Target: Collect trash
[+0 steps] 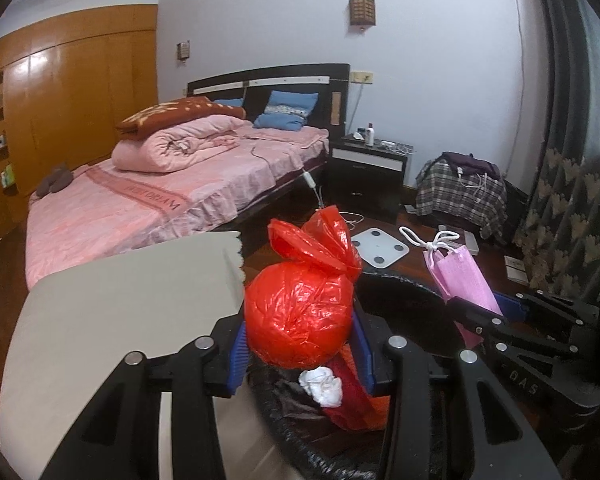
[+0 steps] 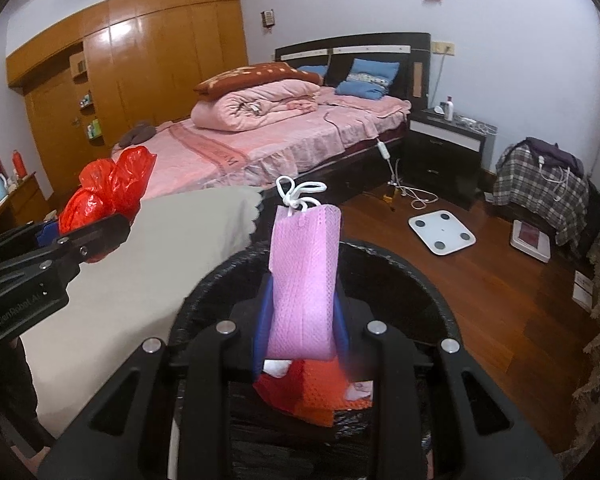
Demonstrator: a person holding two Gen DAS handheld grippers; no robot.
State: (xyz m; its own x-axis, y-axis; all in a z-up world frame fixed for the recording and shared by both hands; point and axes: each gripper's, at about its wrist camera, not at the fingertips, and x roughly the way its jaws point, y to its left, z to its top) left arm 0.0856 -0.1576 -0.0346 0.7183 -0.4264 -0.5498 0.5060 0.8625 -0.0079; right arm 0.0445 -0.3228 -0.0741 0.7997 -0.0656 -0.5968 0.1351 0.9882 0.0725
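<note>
My left gripper [image 1: 300, 344] is shut on a knotted red plastic bag [image 1: 300, 308] and holds it over the rim of a black-lined trash bin [image 1: 404, 284]. It also shows at the left of the right wrist view [image 2: 104, 196]. My right gripper [image 2: 300, 320] is shut on a pink mesh pouch [image 2: 304, 280] with a white cord, held upright over the same bin [image 2: 432, 280]. The pouch also shows in the left wrist view [image 1: 460, 276]. Red, orange and white scraps [image 2: 312, 396] lie inside the bin.
A table under a grey cloth [image 2: 148, 280] stands left of the bin. A pink-covered bed [image 2: 260, 140] lies behind it. A white scale [image 2: 440, 232], a black nightstand [image 2: 444, 148], a plaid-covered pile [image 2: 540, 184] and cables sit on the wooden floor.
</note>
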